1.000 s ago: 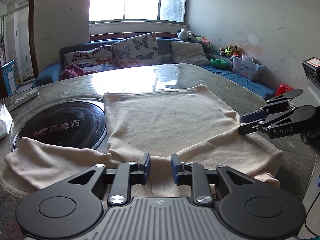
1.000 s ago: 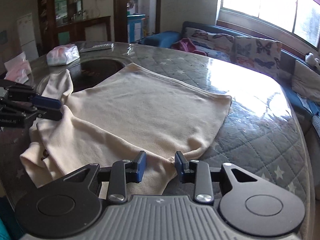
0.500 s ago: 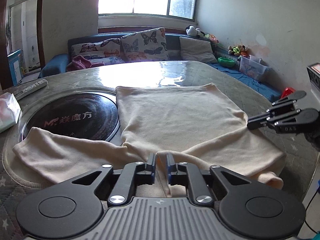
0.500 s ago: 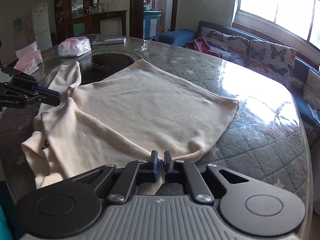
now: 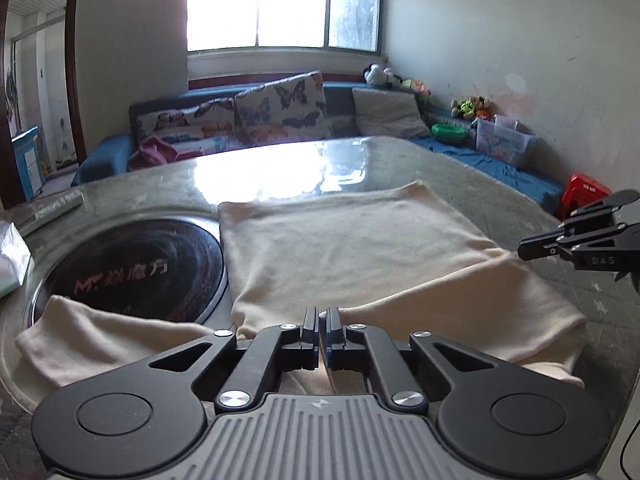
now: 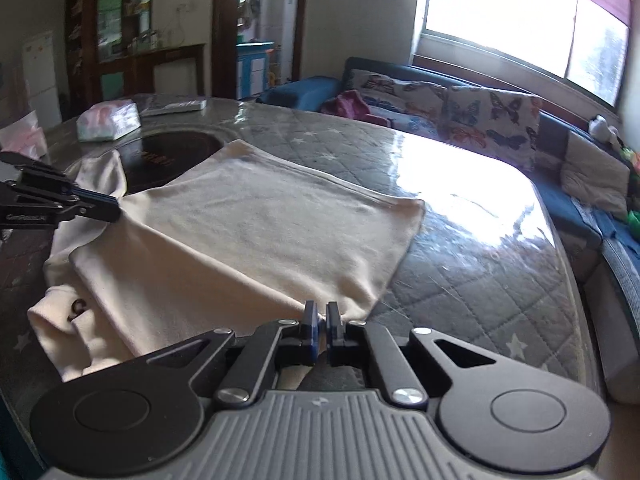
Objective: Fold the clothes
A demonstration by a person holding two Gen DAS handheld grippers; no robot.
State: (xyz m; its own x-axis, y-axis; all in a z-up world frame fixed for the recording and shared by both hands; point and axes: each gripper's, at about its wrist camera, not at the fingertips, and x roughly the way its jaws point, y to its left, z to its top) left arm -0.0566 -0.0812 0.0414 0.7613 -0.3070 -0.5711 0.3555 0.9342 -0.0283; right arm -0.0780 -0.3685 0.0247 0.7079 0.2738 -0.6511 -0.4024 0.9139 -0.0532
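Observation:
A cream long-sleeved top (image 5: 352,248) lies flat on the quilted table (image 5: 500,196), one sleeve folded across it. My left gripper (image 5: 323,320) is shut on the top's near edge at the left side. My right gripper (image 6: 321,316) is shut on the top's near edge at its right side. Each gripper shows in the other's view: the right gripper (image 5: 524,250) at the right edge of the left wrist view, the left gripper (image 6: 114,210) at the left of the right wrist view. The top (image 6: 248,232) is lifted slightly at both pinched points.
A black round hob plate (image 5: 132,268) is set in the table to the left, with one sleeve lying over its rim. A tissue pack (image 6: 108,122) and a flat box (image 6: 174,106) lie at the far left. A sofa with cushions (image 5: 280,108) stands behind.
Both grippers closed from open onto the top's near edge and rose a little, lifting the pinched cloth.

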